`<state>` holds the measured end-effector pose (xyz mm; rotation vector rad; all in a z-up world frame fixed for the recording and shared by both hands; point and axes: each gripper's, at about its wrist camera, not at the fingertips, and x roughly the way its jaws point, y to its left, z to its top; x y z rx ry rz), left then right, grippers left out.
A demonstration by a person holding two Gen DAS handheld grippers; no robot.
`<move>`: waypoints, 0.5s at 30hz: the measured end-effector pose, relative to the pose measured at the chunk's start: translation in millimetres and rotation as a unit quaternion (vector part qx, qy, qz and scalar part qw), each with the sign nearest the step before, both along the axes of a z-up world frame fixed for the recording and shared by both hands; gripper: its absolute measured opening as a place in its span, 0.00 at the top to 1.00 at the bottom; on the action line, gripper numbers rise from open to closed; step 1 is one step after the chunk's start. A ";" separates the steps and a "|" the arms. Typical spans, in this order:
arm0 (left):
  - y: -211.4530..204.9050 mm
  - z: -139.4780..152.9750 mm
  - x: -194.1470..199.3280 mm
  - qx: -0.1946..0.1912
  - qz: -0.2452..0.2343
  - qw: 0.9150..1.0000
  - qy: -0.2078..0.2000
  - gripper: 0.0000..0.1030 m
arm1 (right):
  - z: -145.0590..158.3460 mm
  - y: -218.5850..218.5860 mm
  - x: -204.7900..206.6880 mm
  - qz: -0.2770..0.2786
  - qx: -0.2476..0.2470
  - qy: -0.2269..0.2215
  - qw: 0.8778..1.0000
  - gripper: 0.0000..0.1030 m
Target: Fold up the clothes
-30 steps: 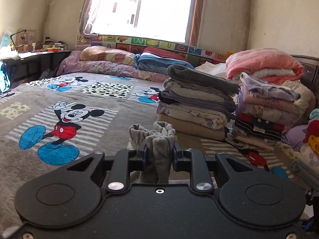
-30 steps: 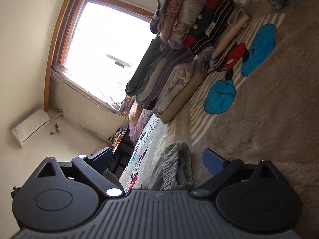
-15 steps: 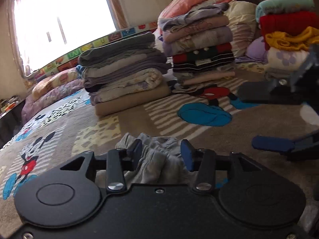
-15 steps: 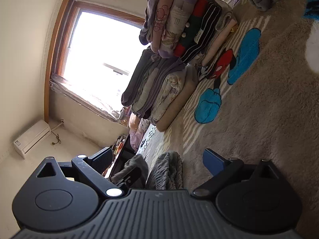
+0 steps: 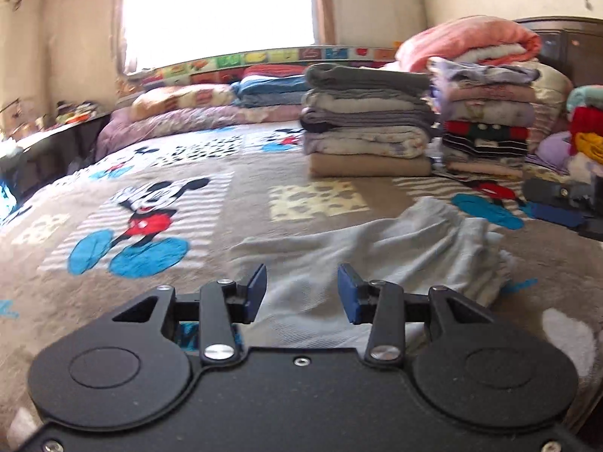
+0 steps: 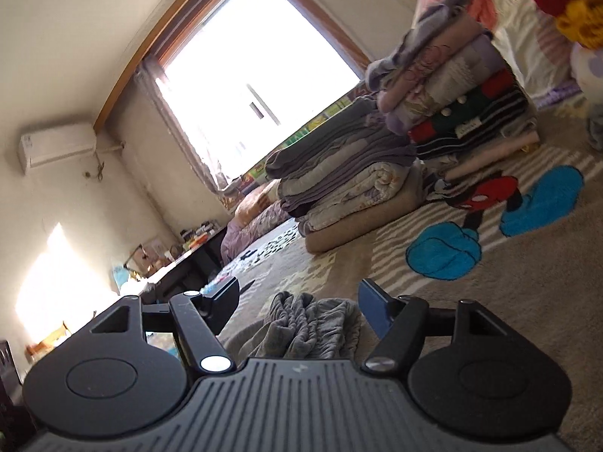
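Observation:
A light grey garment (image 5: 380,252) lies spread and rumpled on the Mickey Mouse blanket (image 5: 143,211), gathered waistband to the right. My left gripper (image 5: 301,293) is open and empty, just above the garment's near edge. In the right wrist view the gathered grey waistband (image 6: 312,324) lies between the spread fingers of my right gripper (image 6: 297,301), which is open and not holding it. The right gripper also shows at the right edge of the left wrist view (image 5: 565,207).
Two stacks of folded clothes (image 5: 369,120) (image 5: 486,113) stand on the bed behind the garment, with a third colourful pile (image 5: 584,128) at far right. Pillows (image 5: 181,98) lie under the window. A dark desk (image 5: 41,150) stands to the left.
My left gripper let go of the bunched grey garment and opened wide; the garment now lies spread on the blanket. Both cameras swung round; the right gripper stays open.

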<state>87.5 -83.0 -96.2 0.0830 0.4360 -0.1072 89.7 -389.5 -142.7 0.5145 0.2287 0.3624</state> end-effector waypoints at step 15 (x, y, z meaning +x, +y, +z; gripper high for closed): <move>19.1 -31.5 118.9 -0.028 -0.085 0.991 0.103 0.75 | 16.6 131.8 67.3 0.089 -0.349 0.061 0.931 0.56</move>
